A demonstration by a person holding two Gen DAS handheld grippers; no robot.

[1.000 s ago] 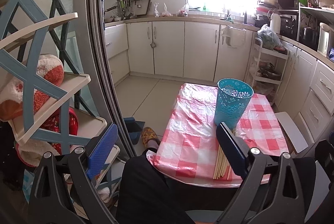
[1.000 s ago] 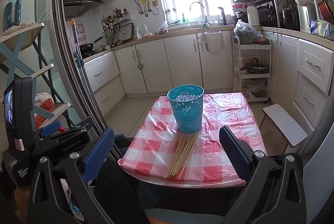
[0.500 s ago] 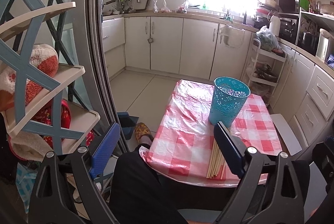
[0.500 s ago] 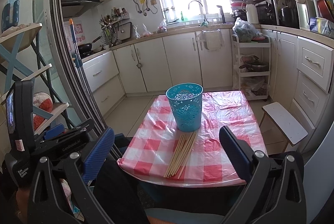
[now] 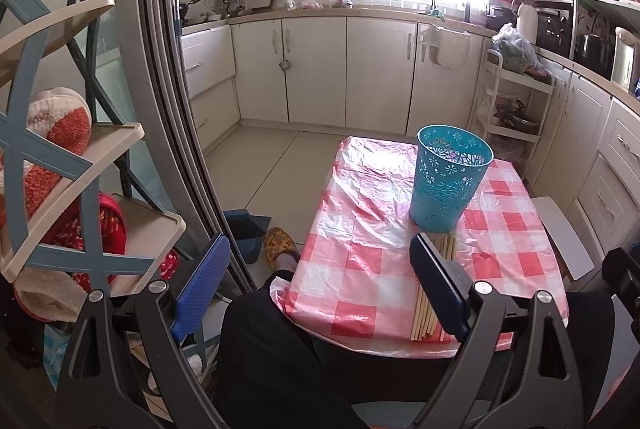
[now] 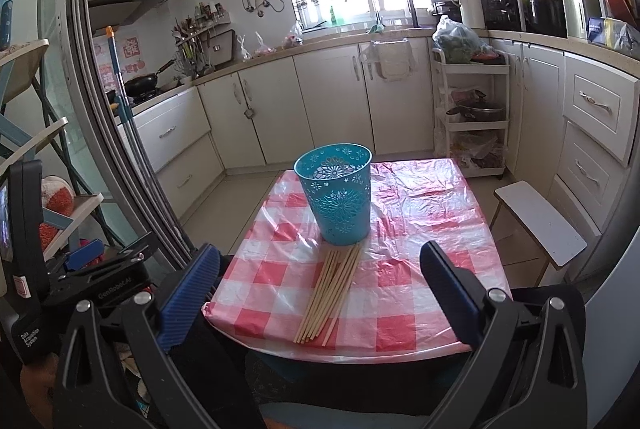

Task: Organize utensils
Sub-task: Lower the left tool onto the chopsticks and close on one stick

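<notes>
A bundle of wooden chopsticks [image 6: 330, 295] lies on the red-checked tablecloth [image 6: 400, 293] near the table's front edge. It also shows in the left wrist view [image 5: 430, 303], partly hidden by a finger. A teal perforated holder [image 6: 340, 203] stands upright just behind the chopsticks, and appears in the left wrist view [image 5: 448, 177] too. My right gripper [image 6: 320, 287] is open and empty, held short of the table's front edge. My left gripper [image 5: 320, 283] is open and empty, to the left of the table's front corner.
A tiered rack with slippers [image 5: 60, 157] and a sliding-door frame [image 5: 172, 133] stand at the left. A white stool [image 6: 540, 221] is right of the table. Cabinets [image 6: 332, 101] and a white trolley [image 6: 472, 117] line the back. The person's dark-clad leg [image 5: 272, 357] is below.
The left gripper has swung slightly to the right and nearer the table, so the holder and chopsticks sit more central. The right gripper has edged a little closer. Both stay open.
</notes>
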